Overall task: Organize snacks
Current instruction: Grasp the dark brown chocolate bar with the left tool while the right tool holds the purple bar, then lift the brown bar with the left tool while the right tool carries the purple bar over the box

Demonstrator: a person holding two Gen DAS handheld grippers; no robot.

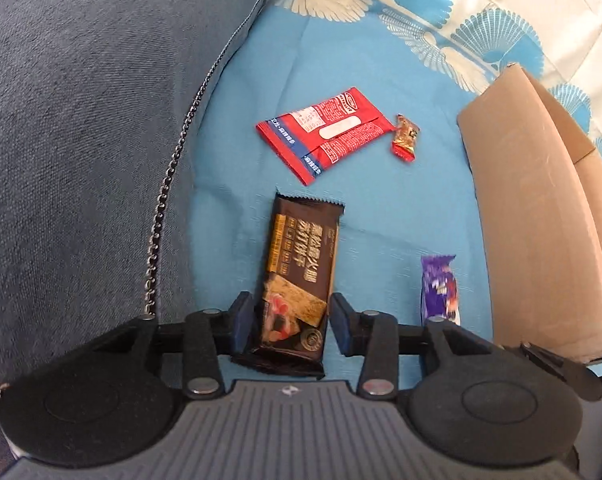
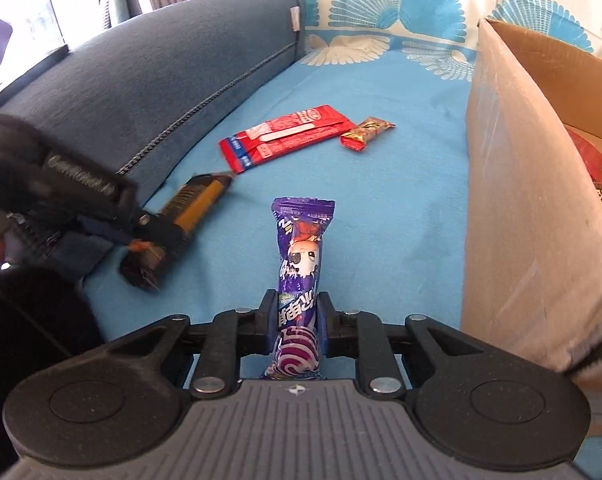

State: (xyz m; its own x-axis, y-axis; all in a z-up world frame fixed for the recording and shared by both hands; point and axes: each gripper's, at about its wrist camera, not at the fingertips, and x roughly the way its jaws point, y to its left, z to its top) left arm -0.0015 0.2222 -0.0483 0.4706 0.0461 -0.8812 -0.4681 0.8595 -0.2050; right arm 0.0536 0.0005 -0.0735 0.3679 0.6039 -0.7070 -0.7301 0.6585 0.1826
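Note:
A dark brown biscuit pack (image 1: pixel 301 256) lies lengthwise between the fingers of my left gripper (image 1: pixel 291 308), whose pads press on its near end. In the right wrist view the left gripper (image 2: pixel 153 232) grips that pack (image 2: pixel 197 200) at the left, close to the sofa cushion. My right gripper (image 2: pixel 299 308) is shut on a purple candy pack (image 2: pixel 301 256), pinched near its lower end, with the top pointing away. The purple pack (image 1: pixel 439 288) also shows at the lower right of the left wrist view. A red flat pack (image 1: pixel 325 132) and a small red-gold candy (image 1: pixel 405 136) lie further off on the blue cloth.
A cardboard box (image 2: pixel 513 200) stands open at the right, with snack packs partly visible inside; its wall (image 1: pixel 533 216) is close to both grippers. A grey-blue sofa cushion (image 1: pixel 81 120) borders the left, with a metal chain (image 1: pixel 169 184) along its edge. Patterned blue-and-cream fabric (image 2: pixel 397 8) lies behind.

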